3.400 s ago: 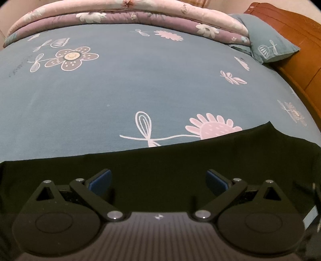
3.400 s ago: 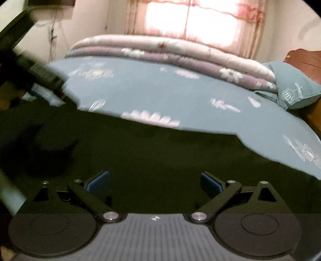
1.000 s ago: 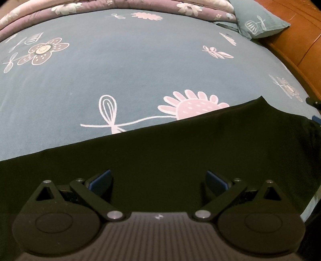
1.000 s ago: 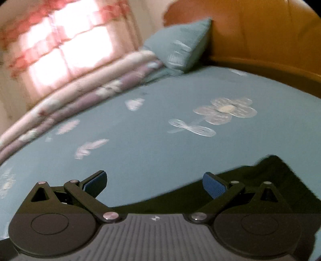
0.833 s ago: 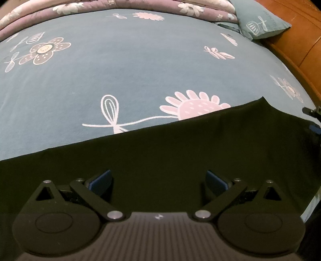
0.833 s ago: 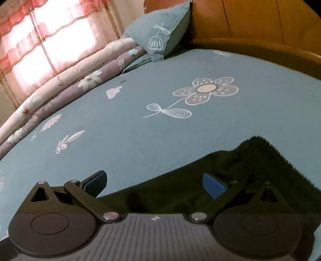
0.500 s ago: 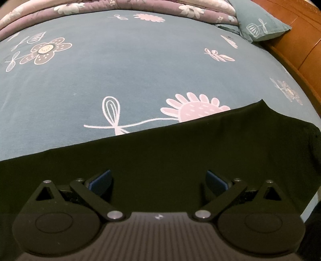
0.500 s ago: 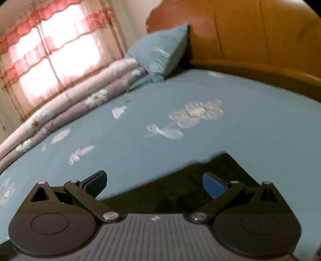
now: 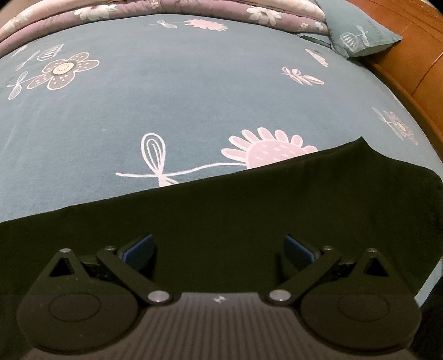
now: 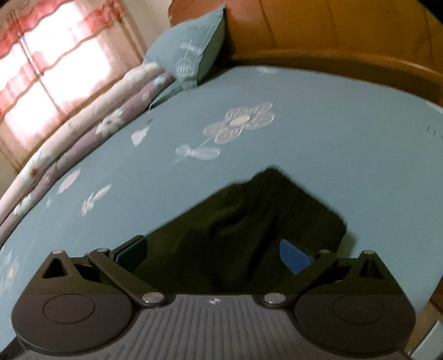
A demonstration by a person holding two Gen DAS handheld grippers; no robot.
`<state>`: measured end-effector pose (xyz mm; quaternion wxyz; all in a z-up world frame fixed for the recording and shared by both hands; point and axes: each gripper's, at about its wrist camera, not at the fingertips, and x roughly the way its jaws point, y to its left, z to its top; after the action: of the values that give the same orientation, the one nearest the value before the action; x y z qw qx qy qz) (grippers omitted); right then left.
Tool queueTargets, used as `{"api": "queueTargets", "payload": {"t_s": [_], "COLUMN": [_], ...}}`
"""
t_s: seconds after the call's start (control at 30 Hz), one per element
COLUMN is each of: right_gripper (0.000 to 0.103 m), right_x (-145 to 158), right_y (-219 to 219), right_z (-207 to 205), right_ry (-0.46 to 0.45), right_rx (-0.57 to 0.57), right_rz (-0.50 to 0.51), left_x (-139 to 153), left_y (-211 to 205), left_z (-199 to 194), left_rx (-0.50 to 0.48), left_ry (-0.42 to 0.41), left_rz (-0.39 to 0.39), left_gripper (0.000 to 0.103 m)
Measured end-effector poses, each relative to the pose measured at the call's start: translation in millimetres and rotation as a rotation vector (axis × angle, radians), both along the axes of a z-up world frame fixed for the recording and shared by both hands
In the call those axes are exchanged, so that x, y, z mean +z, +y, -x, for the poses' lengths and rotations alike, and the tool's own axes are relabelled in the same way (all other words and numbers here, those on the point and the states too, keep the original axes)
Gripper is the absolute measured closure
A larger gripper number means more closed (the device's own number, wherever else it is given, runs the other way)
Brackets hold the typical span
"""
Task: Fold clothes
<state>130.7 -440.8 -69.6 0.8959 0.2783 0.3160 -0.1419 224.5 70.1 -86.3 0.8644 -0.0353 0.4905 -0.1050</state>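
Black garment [image 9: 249,210] lies flat on bed [image 9: 193,110], lower frame. Left gripper [image 9: 218,246] and right gripper [image 10: 213,249] hover over it, jaws wide, holding nothing. Fold stage unclear.

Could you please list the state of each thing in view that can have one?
Left tongs: open, over the cloth, holding nothing.
Right tongs: open, over the cloth's end, holding nothing.
Black garment: spread flat on the bed, its end bunched and wrinkled in the right wrist view.
Quilt: folded along the far edge.
Pillow: propped against the headboard.
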Motion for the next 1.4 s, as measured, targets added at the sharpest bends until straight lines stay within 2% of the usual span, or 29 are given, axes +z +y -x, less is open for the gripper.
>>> {"api": "queueTargets", "payload": {"t_s": [0.1, 0.13, 0.2, 0.37, 0.53, 0.67, 0.77, 0.87, 1.0, 1.23, 1.3, 1.4], "right_gripper": [0.000, 0.000, 0.000, 0.000, 0.000, 0.000, 0.000, 0.000, 0.000, 0.000, 0.000, 0.000], "right_x": [-13.4, -16.2, -15.0, -5.5, -13.0, -23.6, -13.2, -0.7, 6.0, -25.1, -29.9, -33.1], "right_y": [1.8, 2.2, 9.0, 48.0, 84.7, 103.9, 118.7, 139.6, 179.7, 232.0, 248.4, 251.6], "right_z": [4.4, 7.2, 16.3, 29.0, 29.0, 16.7, 10.5, 7.2, 2.9, 1.9, 3.3, 8.7], "right_ry": [0.101, 0.109, 0.067, 0.020, 0.087, 0.184, 0.197, 0.162, 0.181, 0.281, 0.288, 0.271], "right_rx": [-0.047, -0.069, -0.086, -0.022, 0.062, 0.083, 0.092, 0.152, 0.235, 0.349, 0.363, 0.360], "right_rz": [0.005, 0.010, -0.018, -0.022, -0.013, 0.064, 0.072, 0.070, 0.139, 0.237, 0.343, 0.375], "left_x": [1.2, 2.1, 4.6, 9.8, 12.5, 15.2, 16.9, 17.7, 19.2, 21.5, 21.5, 21.8], "left_y": [1.3, 2.3, 4.5, 6.1, 0.4, -1.2, -1.4, -1.6, -2.1, -3.2, -3.7, -4.9], "left_z": [1.2, 1.8, 3.3, 6.1, 10.7, 13.6, 16.1, 17.9, 19.7, 22.5, 22.5, 22.5], "left_rx": [0.001, 0.003, 0.007, 0.011, -0.013, -0.024, -0.027, -0.032, -0.036, -0.042, -0.042, -0.044], "left_ry": [-0.003, -0.006, -0.013, -0.029, -0.039, -0.046, -0.054, -0.056, -0.061, -0.069, -0.069, -0.070], "left_rz": [0.003, 0.005, 0.010, 0.017, 0.001, -0.001, -0.006, -0.004, -0.003, -0.002, -0.003, -0.003], "left_gripper": [0.003, 0.003, 0.003, 0.003, 0.003, 0.003, 0.003, 0.003, 0.003, 0.003, 0.003, 0.003]}}
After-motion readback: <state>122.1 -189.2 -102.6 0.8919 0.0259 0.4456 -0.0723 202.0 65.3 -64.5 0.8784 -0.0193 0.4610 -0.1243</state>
